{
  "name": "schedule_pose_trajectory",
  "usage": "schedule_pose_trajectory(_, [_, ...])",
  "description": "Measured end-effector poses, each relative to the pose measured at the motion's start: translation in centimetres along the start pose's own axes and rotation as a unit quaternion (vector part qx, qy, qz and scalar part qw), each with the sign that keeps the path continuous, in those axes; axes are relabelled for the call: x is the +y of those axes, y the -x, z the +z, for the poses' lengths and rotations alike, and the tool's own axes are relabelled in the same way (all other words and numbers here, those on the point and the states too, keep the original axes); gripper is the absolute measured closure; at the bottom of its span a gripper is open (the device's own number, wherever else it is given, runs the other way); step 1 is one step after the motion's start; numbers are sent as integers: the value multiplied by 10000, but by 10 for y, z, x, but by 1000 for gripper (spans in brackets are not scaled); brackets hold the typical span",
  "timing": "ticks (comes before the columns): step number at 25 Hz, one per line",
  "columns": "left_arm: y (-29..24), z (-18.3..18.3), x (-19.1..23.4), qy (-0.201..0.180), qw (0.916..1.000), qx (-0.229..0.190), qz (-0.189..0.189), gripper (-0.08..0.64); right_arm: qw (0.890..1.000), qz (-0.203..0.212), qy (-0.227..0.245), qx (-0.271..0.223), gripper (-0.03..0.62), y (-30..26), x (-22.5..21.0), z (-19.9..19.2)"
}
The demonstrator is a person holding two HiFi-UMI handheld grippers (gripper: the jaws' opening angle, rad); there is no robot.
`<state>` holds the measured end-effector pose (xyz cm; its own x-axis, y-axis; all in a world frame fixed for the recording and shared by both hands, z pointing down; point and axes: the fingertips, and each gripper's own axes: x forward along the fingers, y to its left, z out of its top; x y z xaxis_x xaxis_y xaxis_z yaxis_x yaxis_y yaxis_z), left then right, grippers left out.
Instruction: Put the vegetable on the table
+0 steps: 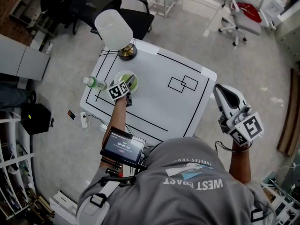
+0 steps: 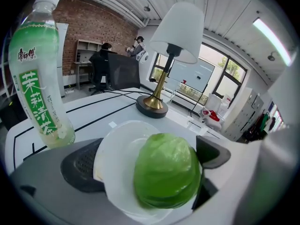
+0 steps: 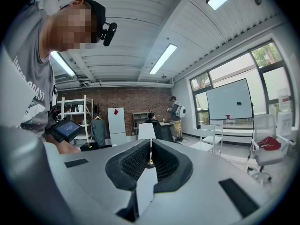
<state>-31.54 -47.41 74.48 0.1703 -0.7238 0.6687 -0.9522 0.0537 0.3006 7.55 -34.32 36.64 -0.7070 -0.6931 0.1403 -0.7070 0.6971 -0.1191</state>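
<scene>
Left gripper (image 2: 146, 157): fingers (image 2: 79, 165) released and spread wide. Between them lies a white plate (image 2: 117, 149) carrying the vegetable, a round green cabbage (image 2: 166, 177). The cabbage sits on the half of the plate nearer the right-hand finger, close against that finger's pad; whether they touch cannot be told. The plate's opposite rim overlaps the left-hand finger. No clamping is seen on either item.

Just outboard of the left-hand finger stands a green tea bottle (image 2: 40, 78), upright, apart from the plate. Beyond the fingertips, a table lamp (image 2: 176, 32) with a white shade stands on its brass base (image 2: 152, 108). Plate, bottle and lamp all rest on the white table (image 1: 154, 107), which is marked with black lines. The vegetable is therefore on the plate, not directly on the table surface.

Right gripper (image 3: 149, 161): fingers (image 3: 131, 165) clenched together, nothing between them. The head view shows it held in the air off the table's edge, well apart from the left gripper and the plate.

Farther out: two overlapping black rectangles (image 1: 183, 83) are drawn on the table between the two grippers. A small screen (image 1: 124, 146) is strapped to the person's left forearm, behind the left gripper. A black office chair (image 1: 117, 3) stands past the lamp
</scene>
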Motion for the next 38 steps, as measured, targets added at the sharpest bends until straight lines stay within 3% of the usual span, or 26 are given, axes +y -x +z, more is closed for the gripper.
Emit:
schedule_pose_trajectory(20, [6, -1, 4, -269, 9996, 24, -10, -28, 10000, 46, -11, 6, 584, 4, 3, -3])
schedule_pose_trajectory(38, [13, -4, 21, -257, 9994, 174, 131, -28, 10000, 99, -8, 4, 584, 4, 9, -4])
